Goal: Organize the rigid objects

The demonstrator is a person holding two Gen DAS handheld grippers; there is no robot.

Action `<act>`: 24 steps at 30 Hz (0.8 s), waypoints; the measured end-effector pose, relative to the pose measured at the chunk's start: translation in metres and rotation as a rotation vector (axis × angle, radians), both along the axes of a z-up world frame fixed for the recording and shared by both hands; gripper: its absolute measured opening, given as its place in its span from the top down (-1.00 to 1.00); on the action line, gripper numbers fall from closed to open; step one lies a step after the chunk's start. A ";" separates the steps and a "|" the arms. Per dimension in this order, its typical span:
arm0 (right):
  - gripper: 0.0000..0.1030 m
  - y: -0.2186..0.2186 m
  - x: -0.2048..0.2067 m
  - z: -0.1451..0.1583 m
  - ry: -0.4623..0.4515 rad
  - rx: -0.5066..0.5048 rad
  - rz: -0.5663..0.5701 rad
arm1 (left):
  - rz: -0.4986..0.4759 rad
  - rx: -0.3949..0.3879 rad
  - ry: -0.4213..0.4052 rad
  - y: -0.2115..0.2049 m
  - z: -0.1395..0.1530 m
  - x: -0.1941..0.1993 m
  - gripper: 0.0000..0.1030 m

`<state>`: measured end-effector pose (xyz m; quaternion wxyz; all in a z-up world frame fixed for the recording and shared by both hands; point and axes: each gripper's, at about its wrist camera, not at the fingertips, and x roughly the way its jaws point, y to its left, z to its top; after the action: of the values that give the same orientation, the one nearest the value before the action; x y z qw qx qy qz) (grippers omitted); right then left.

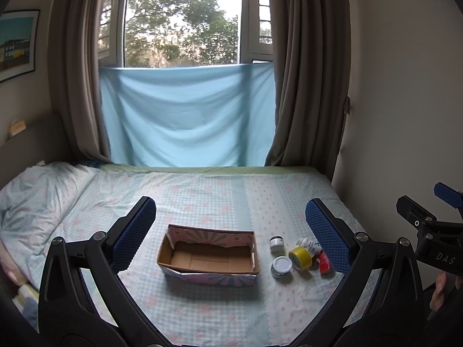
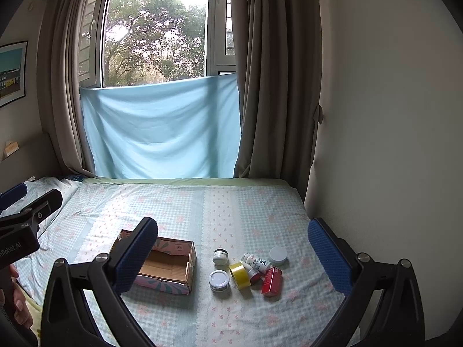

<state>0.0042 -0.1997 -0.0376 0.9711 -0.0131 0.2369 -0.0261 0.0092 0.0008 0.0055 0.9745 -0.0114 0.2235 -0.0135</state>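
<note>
An open cardboard box (image 1: 208,256) (image 2: 170,266) with a patterned outside lies empty on the bed. To its right sits a cluster: a yellow tape roll (image 1: 301,257) (image 2: 240,271), a flat white-lidded tin (image 1: 281,266) (image 2: 219,280), a small dark-banded jar (image 1: 276,243) (image 2: 220,256), a white pill bottle on its side (image 2: 257,261), a red carton (image 2: 272,281) (image 1: 324,263) and a pale round lid (image 2: 278,256). My left gripper (image 1: 231,228) hangs open above the box. My right gripper (image 2: 233,248) hangs open above the cluster. Neither holds anything.
The bed (image 2: 231,202) has a checked floral sheet, with a pillow (image 1: 37,196) at the left. A wall (image 2: 390,144) bounds the bed's right side. Curtains and a blue cloth (image 1: 185,115) hang at the window behind. Hands grip both handles.
</note>
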 end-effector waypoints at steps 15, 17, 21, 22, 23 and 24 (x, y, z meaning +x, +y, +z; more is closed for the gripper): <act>-1.00 0.001 0.006 0.003 -0.019 0.019 -0.004 | 0.003 0.002 -0.018 0.003 0.002 0.004 -0.99; -1.00 0.002 0.006 0.004 -0.021 0.021 -0.006 | 0.001 0.007 -0.018 0.004 0.003 0.006 -0.99; -1.00 0.004 0.007 0.005 -0.020 0.026 -0.012 | -0.003 0.011 -0.002 0.009 0.005 0.009 -0.99; -1.00 0.004 0.007 0.006 -0.018 0.029 -0.016 | -0.004 0.013 0.005 0.010 0.006 0.010 -0.99; -1.00 0.003 0.008 0.007 -0.016 0.034 -0.019 | -0.006 0.013 0.016 0.012 0.006 0.012 -0.99; -1.00 0.003 0.009 0.009 -0.012 0.039 -0.023 | -0.008 0.010 0.029 0.012 0.005 0.014 -0.99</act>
<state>0.0133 -0.1966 -0.0291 0.9722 0.0089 0.2315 -0.0325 0.0235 0.0128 0.0106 0.9712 -0.0059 0.2375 -0.0159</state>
